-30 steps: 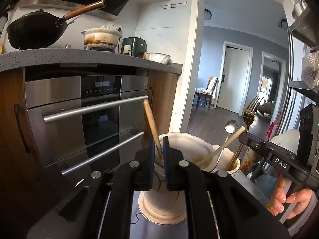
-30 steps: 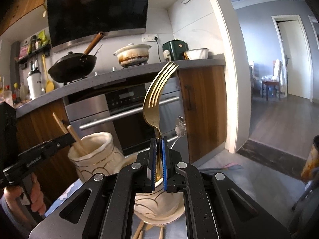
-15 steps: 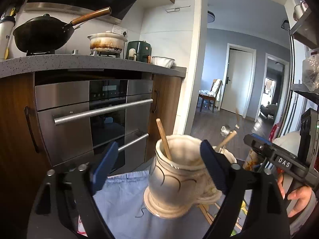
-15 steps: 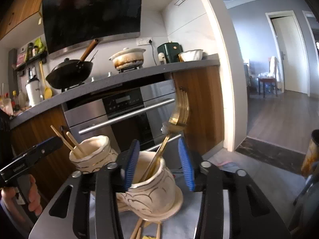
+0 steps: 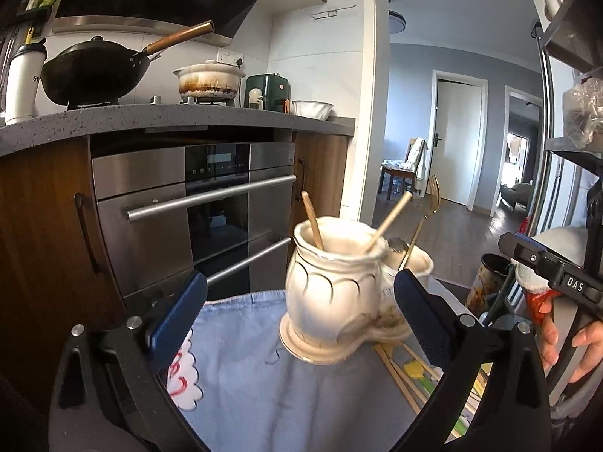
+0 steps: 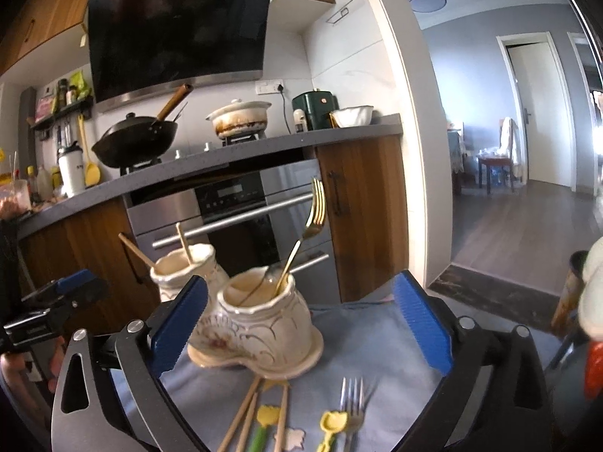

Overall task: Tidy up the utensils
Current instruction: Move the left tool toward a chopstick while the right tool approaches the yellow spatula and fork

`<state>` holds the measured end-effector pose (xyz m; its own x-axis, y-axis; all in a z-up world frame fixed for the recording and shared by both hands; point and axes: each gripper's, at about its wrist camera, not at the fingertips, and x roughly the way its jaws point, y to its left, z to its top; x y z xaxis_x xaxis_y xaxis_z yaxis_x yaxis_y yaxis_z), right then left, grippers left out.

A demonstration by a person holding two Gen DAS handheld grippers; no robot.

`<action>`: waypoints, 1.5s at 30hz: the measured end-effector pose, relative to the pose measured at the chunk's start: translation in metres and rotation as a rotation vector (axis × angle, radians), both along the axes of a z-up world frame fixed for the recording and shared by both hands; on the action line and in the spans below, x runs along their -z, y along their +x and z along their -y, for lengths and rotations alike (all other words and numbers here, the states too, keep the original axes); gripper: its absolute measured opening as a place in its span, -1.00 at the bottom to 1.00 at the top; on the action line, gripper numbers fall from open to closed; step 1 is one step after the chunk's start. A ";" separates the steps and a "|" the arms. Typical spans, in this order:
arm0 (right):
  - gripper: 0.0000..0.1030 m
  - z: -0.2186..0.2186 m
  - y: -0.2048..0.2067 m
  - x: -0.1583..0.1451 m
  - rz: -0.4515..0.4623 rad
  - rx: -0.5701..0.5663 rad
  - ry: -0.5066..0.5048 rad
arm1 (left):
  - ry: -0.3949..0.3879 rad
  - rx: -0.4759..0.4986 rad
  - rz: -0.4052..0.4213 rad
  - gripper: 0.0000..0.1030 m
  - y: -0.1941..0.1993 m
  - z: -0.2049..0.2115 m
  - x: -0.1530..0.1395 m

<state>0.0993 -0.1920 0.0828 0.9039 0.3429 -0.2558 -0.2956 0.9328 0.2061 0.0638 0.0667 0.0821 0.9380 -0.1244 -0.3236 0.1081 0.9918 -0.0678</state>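
Observation:
A cream double-jar utensil holder stands on a light blue cloth. Two wooden chopsticks stand in one jar. A gold fork and a spoon lean in the other jar; the fork also shows in the left wrist view. My left gripper is open and empty, in front of the holder. My right gripper is open and empty, its jaws to either side of the holder. Loose chopsticks and a silver fork lie on the cloth.
Yellow and green handled utensils lie beside the loose chopsticks. An oven and wooden cabinets stand behind the table. A wok and a pot sit on the counter. A dark cup stands at the right.
Both grippers opened. The left let go of a chopstick, the right let go of the gold fork; both now stand in the jars. Both grippers drew back.

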 end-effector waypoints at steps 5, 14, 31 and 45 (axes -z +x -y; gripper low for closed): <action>0.90 0.009 -0.010 0.005 -0.019 0.010 -0.007 | 0.016 0.015 -0.016 0.90 -0.011 0.011 0.002; 0.90 0.028 -0.021 0.027 -0.092 0.030 -0.034 | 0.037 0.040 -0.080 0.90 -0.019 0.029 0.018; 0.90 0.038 -0.011 0.088 -0.332 0.061 -0.168 | 0.118 0.130 -0.356 0.90 -0.003 0.091 0.089; 0.60 0.025 -0.010 0.095 -0.376 -0.024 -0.227 | 0.125 0.134 -0.477 0.85 0.005 0.103 0.112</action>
<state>0.0890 -0.2167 -0.0126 0.7256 0.2599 -0.6372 -0.2617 0.9606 0.0938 0.0688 -0.0367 -0.0304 0.6609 -0.1668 -0.7317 0.2213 0.9750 -0.0224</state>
